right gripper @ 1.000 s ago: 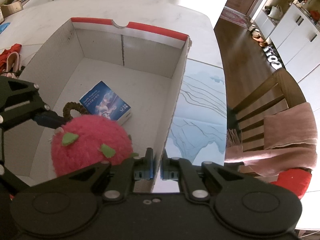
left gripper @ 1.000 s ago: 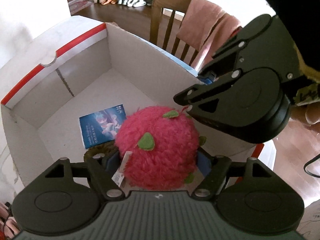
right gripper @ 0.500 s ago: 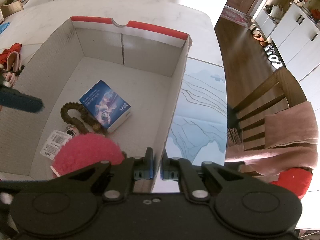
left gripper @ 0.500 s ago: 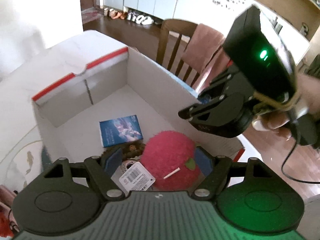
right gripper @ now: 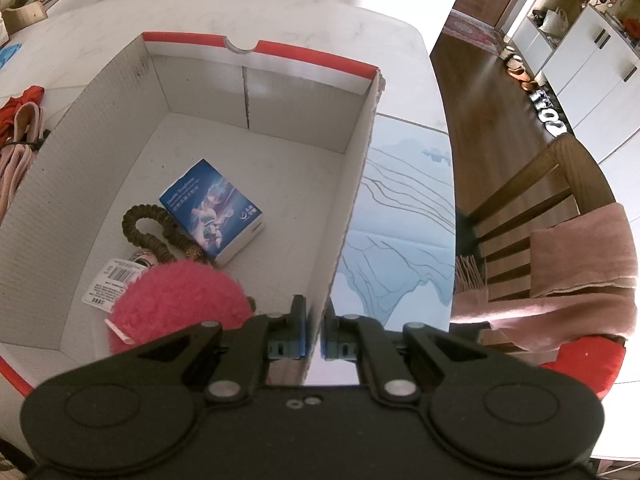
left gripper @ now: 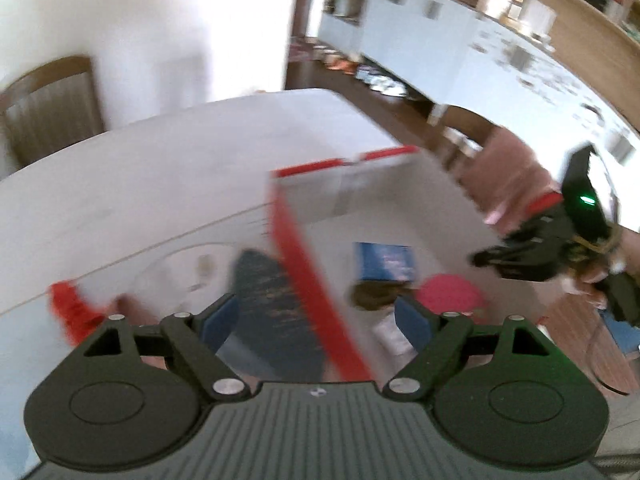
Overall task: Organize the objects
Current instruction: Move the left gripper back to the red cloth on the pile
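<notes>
The right gripper (right gripper: 314, 336) is clamped on the right-hand wall of the white cardboard box (right gripper: 356, 184), one pad inside and one outside, apparently to keep the light, red-rimmed box from sliding on the white table (right gripper: 304, 20) while things are dropped in. The left gripper (left gripper: 316, 316) has its jaws spread wide, having just been opening further, and nothing sits between its blue pads (left gripper: 218, 320); it hangs over the box's left red rim in a blurred view. The pink plush ball (right gripper: 176, 300) lies on the box floor in the near corner, its paper tag (right gripper: 110, 284) beside it, touching a brown braided cord (right gripper: 150, 236) and close to a blue printed packet (right gripper: 212, 210). That item looks stowed. Outside the box to the left, red and pink fabric pieces (right gripper: 20, 120) wait on the table, probably the next to be collected.
</notes>
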`<state>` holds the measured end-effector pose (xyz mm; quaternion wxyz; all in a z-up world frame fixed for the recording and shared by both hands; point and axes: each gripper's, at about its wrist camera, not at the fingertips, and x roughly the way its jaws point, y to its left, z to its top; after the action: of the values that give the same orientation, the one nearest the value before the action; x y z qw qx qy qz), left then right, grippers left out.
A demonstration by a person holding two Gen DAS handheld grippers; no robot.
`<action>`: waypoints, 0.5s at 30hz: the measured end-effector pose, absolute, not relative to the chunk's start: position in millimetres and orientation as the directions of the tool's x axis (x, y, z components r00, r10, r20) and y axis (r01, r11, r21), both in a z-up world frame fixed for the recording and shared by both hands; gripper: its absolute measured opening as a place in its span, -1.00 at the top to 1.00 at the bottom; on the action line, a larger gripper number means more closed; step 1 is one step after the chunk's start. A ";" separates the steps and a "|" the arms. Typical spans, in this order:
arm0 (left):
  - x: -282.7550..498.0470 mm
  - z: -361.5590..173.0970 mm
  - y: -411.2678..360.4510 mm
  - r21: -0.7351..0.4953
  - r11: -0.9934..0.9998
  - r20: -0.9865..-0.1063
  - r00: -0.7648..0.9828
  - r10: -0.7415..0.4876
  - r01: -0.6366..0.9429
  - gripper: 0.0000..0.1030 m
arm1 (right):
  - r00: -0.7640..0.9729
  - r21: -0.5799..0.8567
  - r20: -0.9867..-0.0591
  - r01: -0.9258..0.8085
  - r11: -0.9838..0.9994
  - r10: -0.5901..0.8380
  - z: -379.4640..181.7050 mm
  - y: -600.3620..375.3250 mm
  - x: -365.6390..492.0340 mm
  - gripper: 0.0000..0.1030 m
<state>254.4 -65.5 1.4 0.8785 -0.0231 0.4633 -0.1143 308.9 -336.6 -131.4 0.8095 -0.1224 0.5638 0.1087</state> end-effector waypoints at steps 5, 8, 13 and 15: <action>253.2 -3.5 -10.2 -0.100 0.995 -0.824 0.559 -0.095 0.022 -0.69 | 0.337 -0.076 -0.941 -0.314 0.946 0.037 -130.1 -335.9 310.4 0.91; 255.5 -10.6 22.4 -0.102 0.992 -0.834 0.550 -0.047 -0.070 -0.92 | 0.336 -0.073 -0.941 -0.312 0.947 0.038 -130.4 -336.5 310.5 0.91; 267.4 -29.1 68.5 -0.135 0.970 -0.856 0.517 -0.011 -0.202 -0.97 | 0.332 -0.070 -0.942 -0.306 0.949 0.037 -129.8 -337.4 311.0 0.91; 272.6 -37.8 82.9 -0.141 0.958 -0.865 0.501 0.004 -0.250 -0.99 | 0.332 -0.072 -0.943 -0.304 0.950 0.035 -129.7 -337.1 311.4 0.91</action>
<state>272.6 82.9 -37.8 0.8574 -0.1248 0.4938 0.0742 311.4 -337.1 -129.7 0.8073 -0.1184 0.5685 0.1052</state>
